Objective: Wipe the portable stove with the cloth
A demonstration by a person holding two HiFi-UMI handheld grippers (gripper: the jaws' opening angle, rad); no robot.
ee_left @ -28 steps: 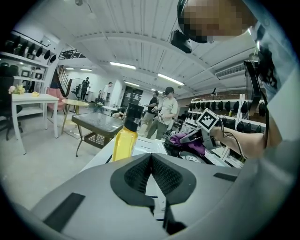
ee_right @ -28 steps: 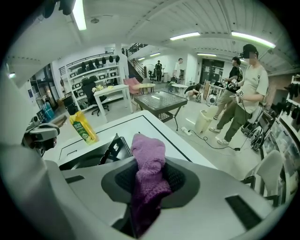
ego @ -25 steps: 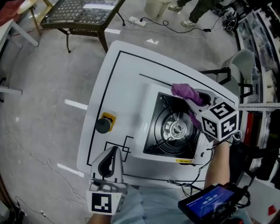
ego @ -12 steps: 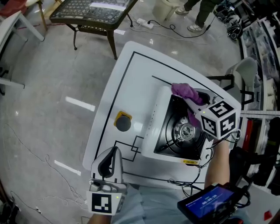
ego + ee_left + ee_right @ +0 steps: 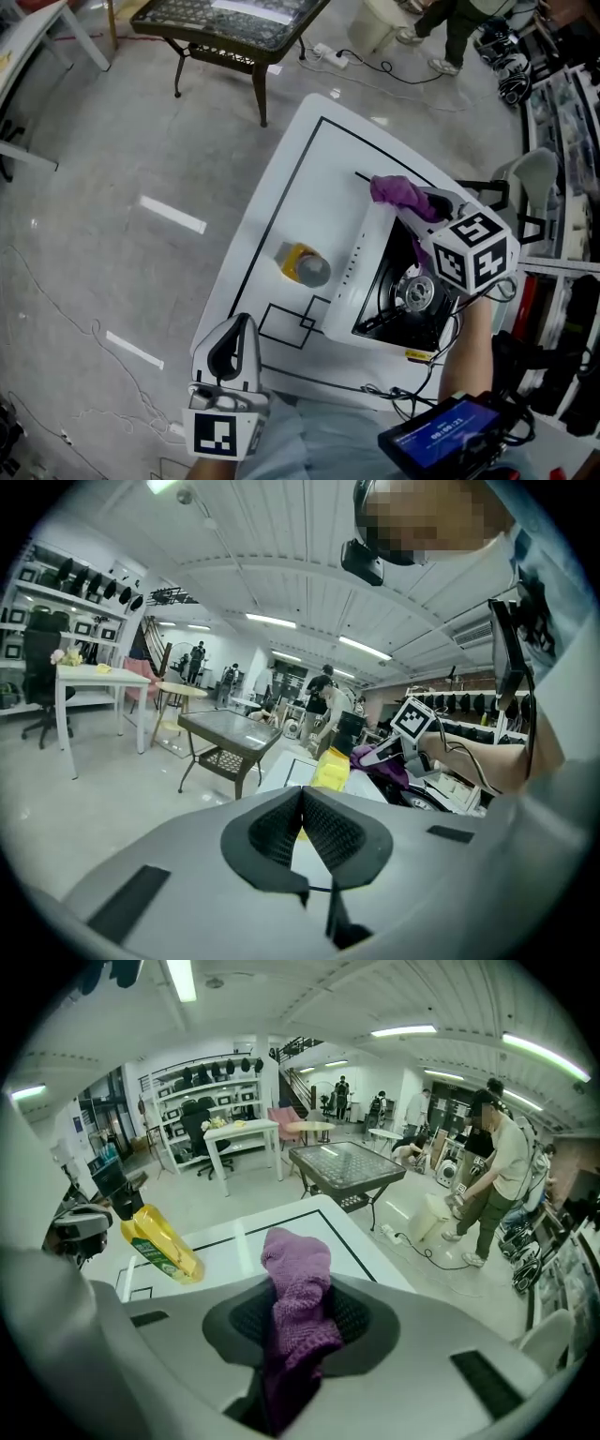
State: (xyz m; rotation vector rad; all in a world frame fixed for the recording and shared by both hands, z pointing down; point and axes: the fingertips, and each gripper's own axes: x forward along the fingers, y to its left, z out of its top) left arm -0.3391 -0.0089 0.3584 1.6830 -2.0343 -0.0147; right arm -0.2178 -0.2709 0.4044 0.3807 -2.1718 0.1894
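The portable stove (image 5: 367,274) is white with a black top and a round burner (image 5: 417,292); it sits at the right side of the white table (image 5: 281,216). A purple cloth (image 5: 397,192) lies bunched at the stove's far corner. My right gripper (image 5: 417,204) is shut on it, and its marker cube hangs over the stove. In the right gripper view the cloth (image 5: 298,1283) fills the gap of the right gripper (image 5: 300,1314). My left gripper (image 5: 234,339) hovers at the table's near edge, shut and empty; in its own view the left gripper (image 5: 302,806) has its pads touching.
A yellow bottle (image 5: 302,263) with a grey cap lies on the table left of the stove, also seen as the bottle (image 5: 161,1241). Black tape lines mark the tabletop. A dark glass-top table (image 5: 225,23) stands beyond, cables trail on the floor, and a screen (image 5: 450,433) is near my body.
The head view has swung, so the table and stove now sit farther right and turned. The right gripper still holds the cloth at the stove's far edge. The left gripper stays shut.
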